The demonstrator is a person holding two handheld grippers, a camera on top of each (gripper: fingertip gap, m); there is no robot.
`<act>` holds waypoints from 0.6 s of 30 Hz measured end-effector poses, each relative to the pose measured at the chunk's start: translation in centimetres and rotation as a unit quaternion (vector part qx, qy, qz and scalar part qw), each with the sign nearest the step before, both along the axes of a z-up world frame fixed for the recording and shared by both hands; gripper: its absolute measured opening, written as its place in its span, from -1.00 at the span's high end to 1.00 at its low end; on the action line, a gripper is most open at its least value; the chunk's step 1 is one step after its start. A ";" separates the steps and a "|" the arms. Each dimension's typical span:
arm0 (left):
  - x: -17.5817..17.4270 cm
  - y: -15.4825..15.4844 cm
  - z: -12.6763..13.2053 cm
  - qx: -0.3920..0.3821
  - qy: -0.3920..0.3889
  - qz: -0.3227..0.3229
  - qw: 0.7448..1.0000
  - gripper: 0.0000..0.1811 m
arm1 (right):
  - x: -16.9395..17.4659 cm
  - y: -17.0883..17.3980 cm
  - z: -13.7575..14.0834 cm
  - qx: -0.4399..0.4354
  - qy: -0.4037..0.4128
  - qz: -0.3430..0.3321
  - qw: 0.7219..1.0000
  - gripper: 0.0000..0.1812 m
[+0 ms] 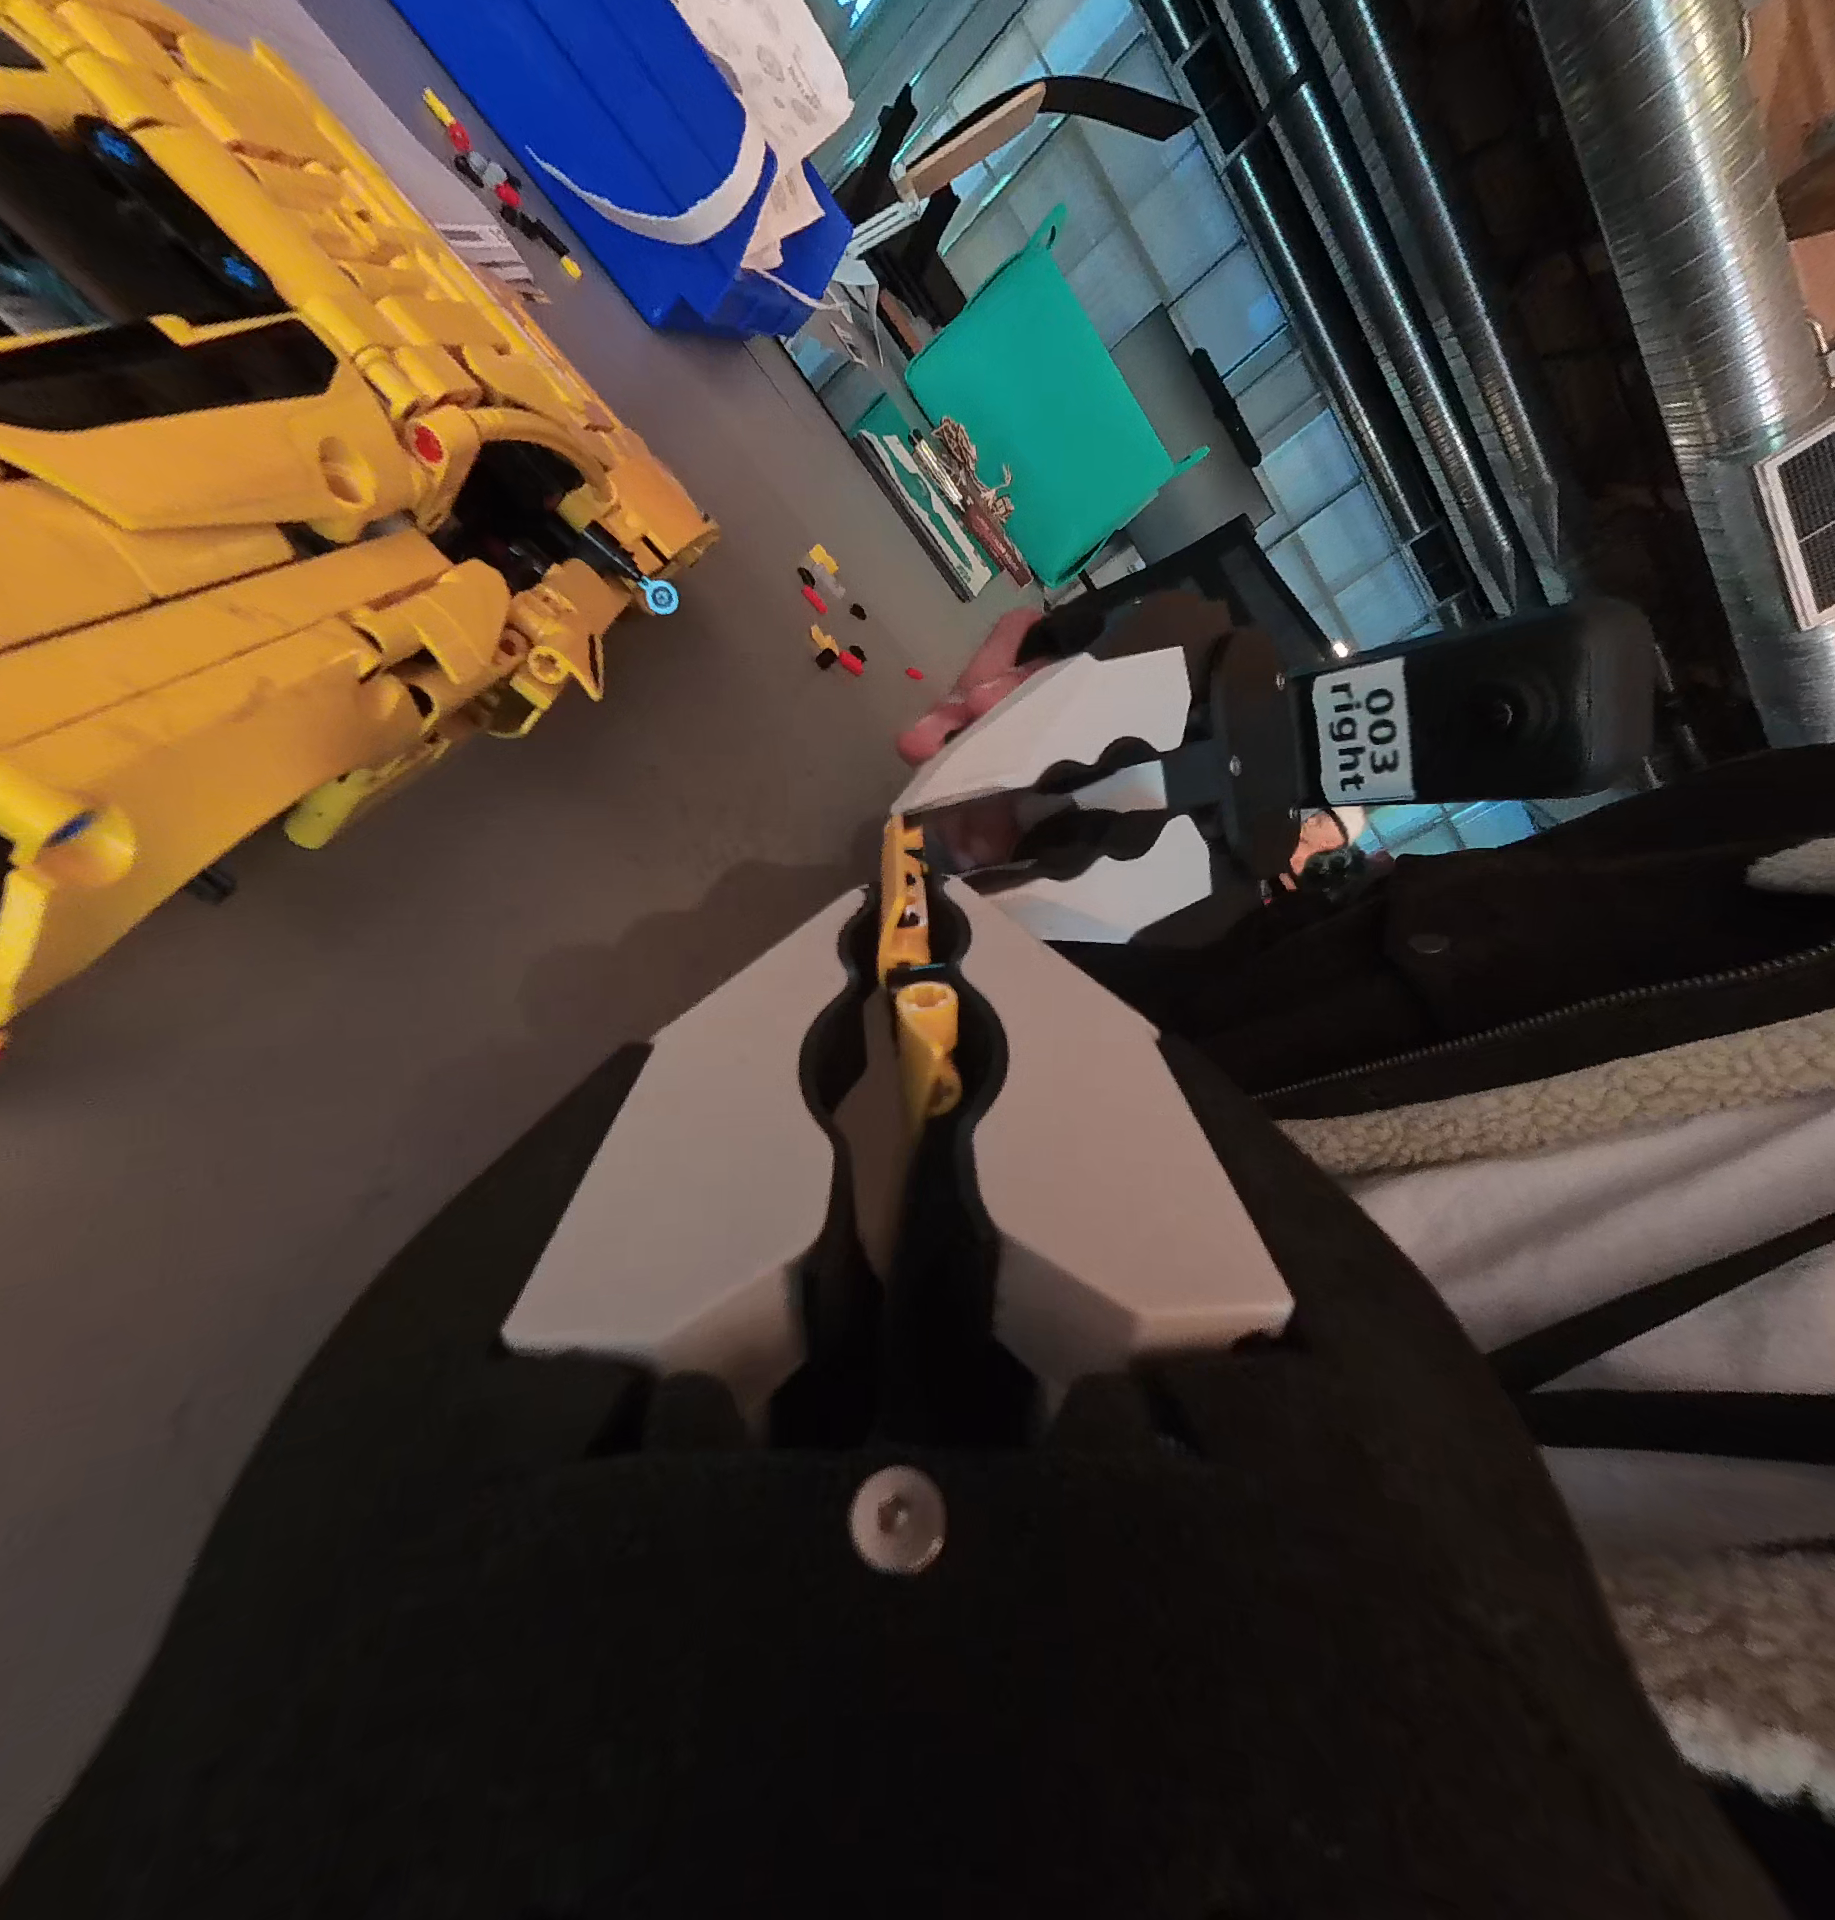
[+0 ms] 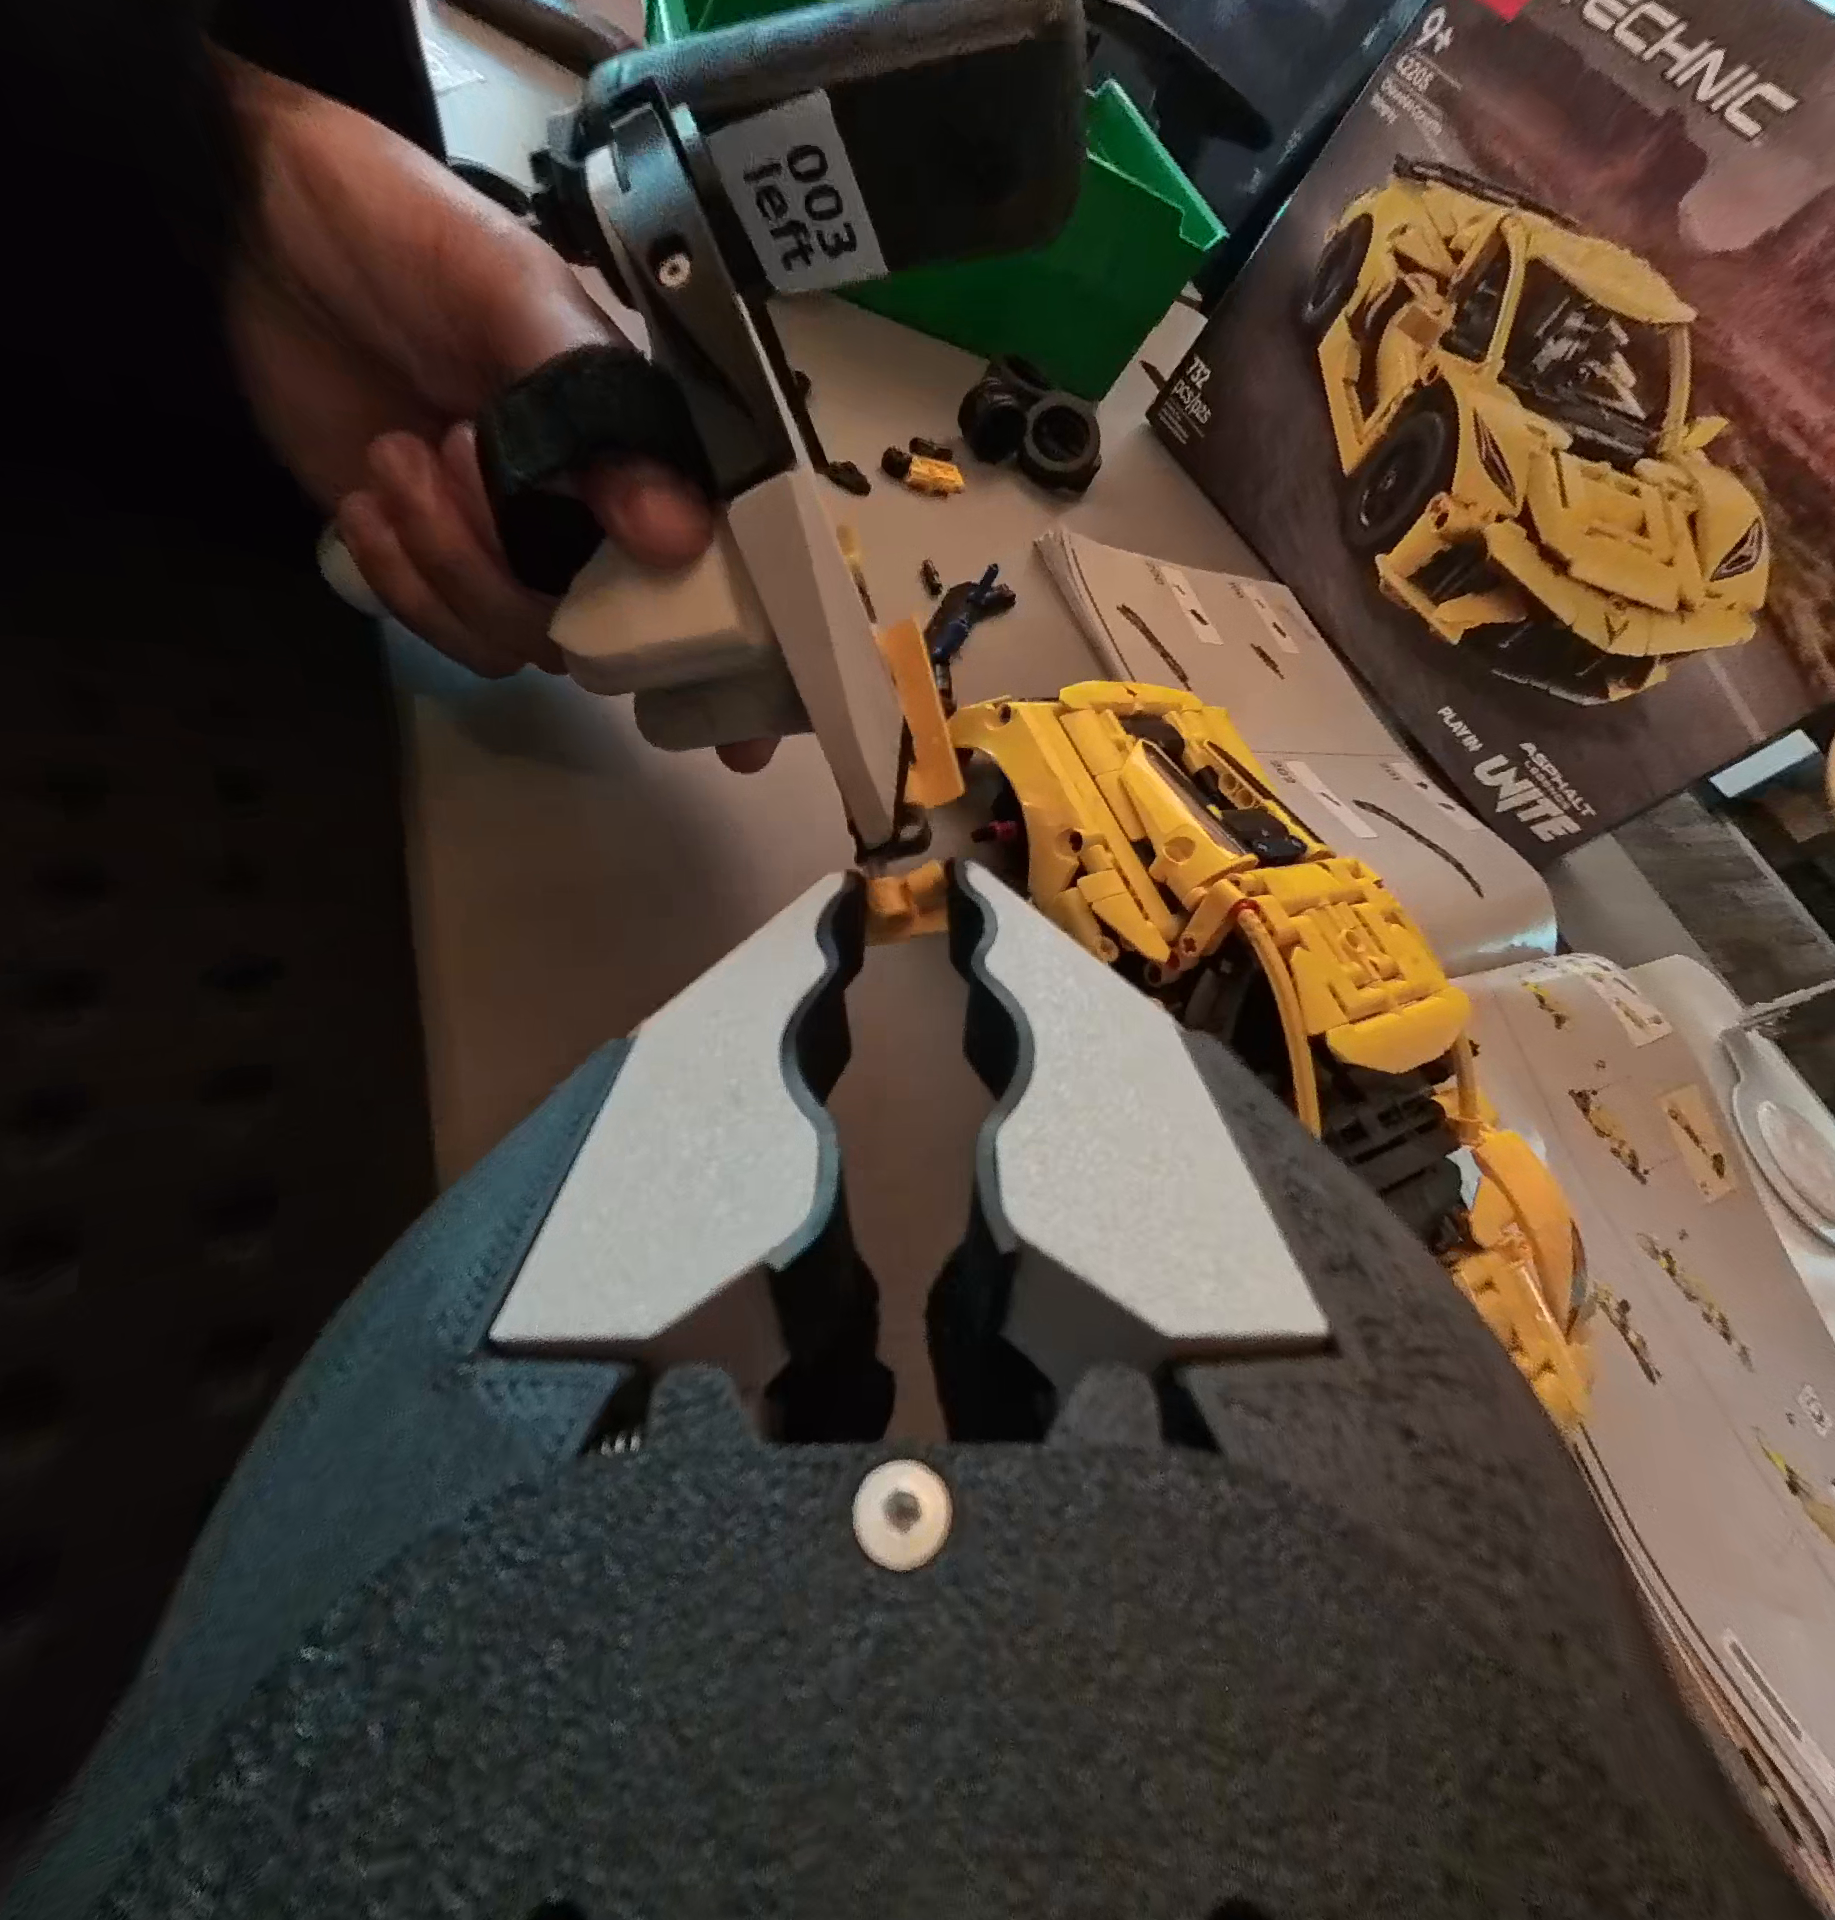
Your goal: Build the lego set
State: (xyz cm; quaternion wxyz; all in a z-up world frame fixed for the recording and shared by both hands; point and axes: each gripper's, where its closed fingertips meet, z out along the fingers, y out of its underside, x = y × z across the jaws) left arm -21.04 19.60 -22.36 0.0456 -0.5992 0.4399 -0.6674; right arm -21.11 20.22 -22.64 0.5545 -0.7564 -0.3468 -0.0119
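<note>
Yellow lego piece (image 1: 918, 997) clamped in left tool (image 1: 905, 914), its end pinched between right tool (image 2: 900, 883) tips.

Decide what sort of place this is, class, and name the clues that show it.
Probably a workshop or lab in an industrial-style building, not a home. Bare metal ducts run overhead, blue and green storage bins stand around, and the grey table holds a part-built yellow model car.

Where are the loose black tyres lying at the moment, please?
In the right wrist view, the black tyres lie piled on the table at upper centre, just in front of the green bin and left of the set's box.
</note>
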 end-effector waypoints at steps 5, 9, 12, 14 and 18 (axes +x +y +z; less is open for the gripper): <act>0.5 0.3 0.1 -0.002 -0.002 0.018 1.000 0.93 | -0.2 0.2 0.3 0.016 0.011 -0.001 1.000 0.94; 0.4 0.2 0.6 -0.001 -0.016 0.015 1.000 0.93 | -0.1 0.0 0.8 -0.012 0.084 0.005 0.996 0.93; 0.3 0.2 0.7 0.007 -0.021 0.015 1.000 0.93 | 0.4 -0.3 0.6 -0.044 0.131 0.014 0.990 0.92; 0.2 0.5 0.4 0.018 -0.014 0.023 0.999 0.93 | 1.1 -0.4 -0.2 -0.077 0.155 0.008 0.985 0.92; 0.3 1.5 -1.8 0.134 0.033 0.051 0.989 0.93 | 3.1 -0.7 -4.7 -0.207 0.150 -0.029 0.966 0.92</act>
